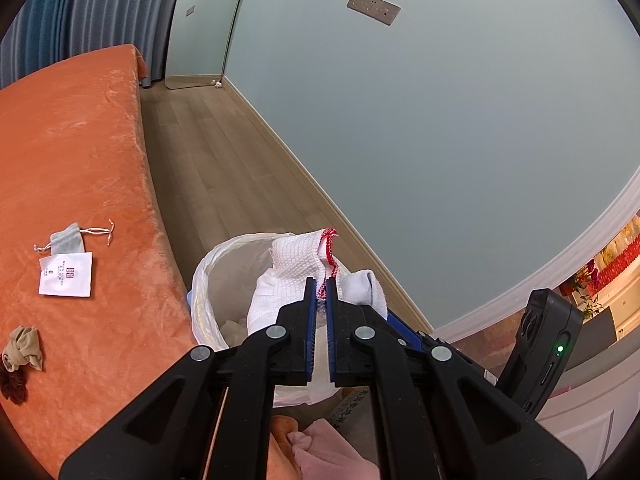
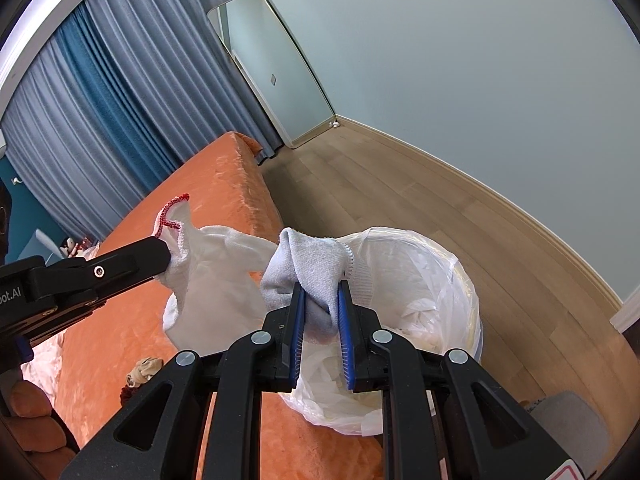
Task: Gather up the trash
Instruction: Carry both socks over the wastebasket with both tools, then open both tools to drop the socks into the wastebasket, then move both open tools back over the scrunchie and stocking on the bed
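My left gripper (image 1: pixel 320 282) is shut on a white knit glove with a red-stitched cuff (image 1: pixel 298 266) and holds it above the trash bin (image 1: pixel 208 276), which is lined with a white plastic bag. The same glove (image 2: pixel 208 276) and left gripper (image 2: pixel 162 254) show in the right wrist view. My right gripper (image 2: pixel 320 286) is shut on a grey-white sock (image 2: pixel 308 264) and holds it over the bin (image 2: pixel 460 280). The bin holds crumpled white trash.
The orange bed (image 1: pixel 80 152) lies left of the bin. On it are a small grey drawstring pouch (image 1: pixel 68 238), a white packet (image 1: pixel 66 274), a beige knotted stocking (image 1: pixel 24 348) and a dark red item (image 1: pixel 12 386). Wood floor (image 1: pixel 224 152) and the wall lie beyond.
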Action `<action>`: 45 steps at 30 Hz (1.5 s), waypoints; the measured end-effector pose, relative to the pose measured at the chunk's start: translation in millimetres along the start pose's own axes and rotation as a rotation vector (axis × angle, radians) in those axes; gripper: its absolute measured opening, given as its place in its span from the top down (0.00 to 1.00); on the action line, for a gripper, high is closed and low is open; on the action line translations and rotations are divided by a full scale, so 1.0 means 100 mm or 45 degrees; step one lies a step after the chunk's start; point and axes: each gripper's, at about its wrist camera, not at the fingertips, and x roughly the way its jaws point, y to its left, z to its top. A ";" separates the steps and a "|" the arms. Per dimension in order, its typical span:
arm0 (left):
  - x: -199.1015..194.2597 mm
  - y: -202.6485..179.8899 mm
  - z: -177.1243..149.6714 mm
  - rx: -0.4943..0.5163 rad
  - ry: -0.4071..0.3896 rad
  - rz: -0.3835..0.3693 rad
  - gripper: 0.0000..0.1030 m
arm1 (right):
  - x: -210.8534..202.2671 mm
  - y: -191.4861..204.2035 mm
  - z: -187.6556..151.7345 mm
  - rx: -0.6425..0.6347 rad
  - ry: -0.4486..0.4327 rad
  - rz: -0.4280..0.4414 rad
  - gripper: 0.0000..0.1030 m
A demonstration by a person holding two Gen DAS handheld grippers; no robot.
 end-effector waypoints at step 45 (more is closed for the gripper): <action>-0.25 0.48 -0.24 -0.059 -0.030 0.164 0.79 | 0.02 0.38 -0.25 -0.131 0.064 -0.027 0.66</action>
